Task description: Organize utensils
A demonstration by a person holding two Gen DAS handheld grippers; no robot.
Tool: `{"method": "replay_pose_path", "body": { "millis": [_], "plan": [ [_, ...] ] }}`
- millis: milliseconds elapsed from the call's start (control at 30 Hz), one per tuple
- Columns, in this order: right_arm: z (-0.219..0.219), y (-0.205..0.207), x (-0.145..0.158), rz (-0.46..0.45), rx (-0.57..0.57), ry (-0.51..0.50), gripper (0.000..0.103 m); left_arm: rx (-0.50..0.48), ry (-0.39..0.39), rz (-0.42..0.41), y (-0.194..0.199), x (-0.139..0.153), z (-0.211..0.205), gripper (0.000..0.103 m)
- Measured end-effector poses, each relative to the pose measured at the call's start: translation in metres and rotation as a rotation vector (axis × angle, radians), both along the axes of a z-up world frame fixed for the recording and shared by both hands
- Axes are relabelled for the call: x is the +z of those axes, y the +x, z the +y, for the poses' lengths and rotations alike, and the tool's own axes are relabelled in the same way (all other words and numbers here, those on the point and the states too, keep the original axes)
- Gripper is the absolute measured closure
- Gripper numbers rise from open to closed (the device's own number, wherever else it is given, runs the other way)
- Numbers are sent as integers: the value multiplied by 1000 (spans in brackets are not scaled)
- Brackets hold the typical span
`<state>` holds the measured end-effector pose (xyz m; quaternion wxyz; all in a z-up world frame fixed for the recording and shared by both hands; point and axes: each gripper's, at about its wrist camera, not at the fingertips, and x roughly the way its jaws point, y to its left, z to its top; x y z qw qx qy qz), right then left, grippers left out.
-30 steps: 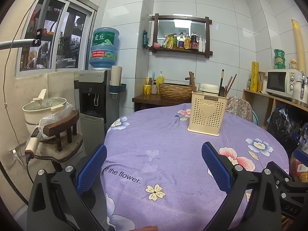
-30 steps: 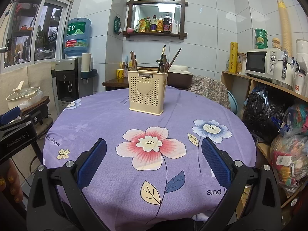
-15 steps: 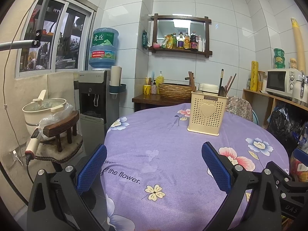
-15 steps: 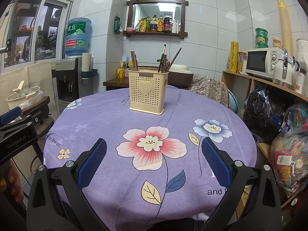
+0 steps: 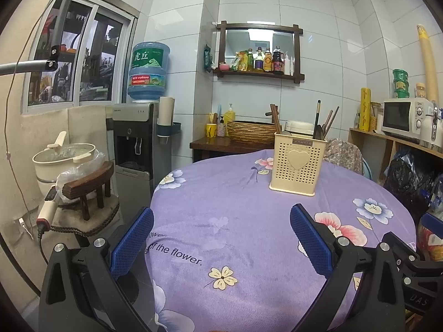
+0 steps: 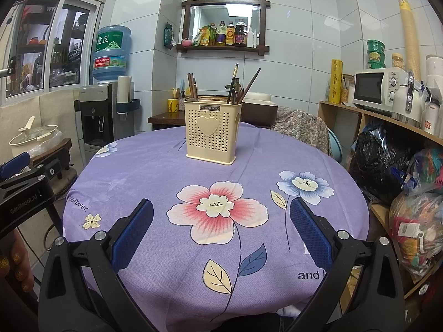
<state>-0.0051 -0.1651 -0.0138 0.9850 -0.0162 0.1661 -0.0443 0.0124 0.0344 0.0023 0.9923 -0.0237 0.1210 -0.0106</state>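
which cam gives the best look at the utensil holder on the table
The right wrist view: the cream utensil holder stands near the centre, facing the camera, with chopsticks and spoons sticking out of its top. In the left wrist view the holder is off to the right and appears smaller, though still unblocked. Both grippers are open and empty.

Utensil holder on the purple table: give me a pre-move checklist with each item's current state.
1. Left gripper open and holding nothing: ok.
2. Right gripper open and holding nothing: ok.
3. Utensil holder upright on the tablecloth: ok.
4. Utensils already standing in the holder, handles sticking up: ok.
5. Loose utensils left on the table to sort: none visible in either view; the near edge under the grippers is hidden, so cannot tell.
6. Path from either gripper to the holder free of objects: ok.
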Motion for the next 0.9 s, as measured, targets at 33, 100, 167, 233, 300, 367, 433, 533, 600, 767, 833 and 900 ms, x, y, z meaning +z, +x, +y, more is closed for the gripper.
{"method": "replay_pose_path", "body": {
  "millis": [33,100,167,233,300,367,433,533,600,767,833,900],
  "plan": [
    [0,0,0,0,0,0,6,-1,-2,1,0,0,-1,5],
    [0,0,0,1,2,-1,6,0,-2,1,0,0,-1,5],
    [0,0,0,2,3,-1,6,-1,-1,0,0,0,-1,5],
    [0,1,0,1,2,0,6,0,-1,1,0,0,-1,5],
    [0,1,0,2,2,0,6,0,0,-1,0,0,-1,5],
    [0,1,0,2,3,0,6,0,0,1,0,0,-1,5],
    [0,1,0,3,3,0,6,-1,-1,1,0,0,0,5],
    [0,1,0,3,2,0,6,0,-1,1,0,0,-1,5],
    [0,0,0,2,2,-1,6,0,-1,1,0,0,0,5],
    [0,0,0,4,4,1,6,-2,1,1,0,0,-2,5],
    [0,1,0,4,3,1,6,-3,3,2,0,0,0,5],
    [0,0,0,5,4,2,6,-3,1,1,0,1,1,5]
  ]
}}
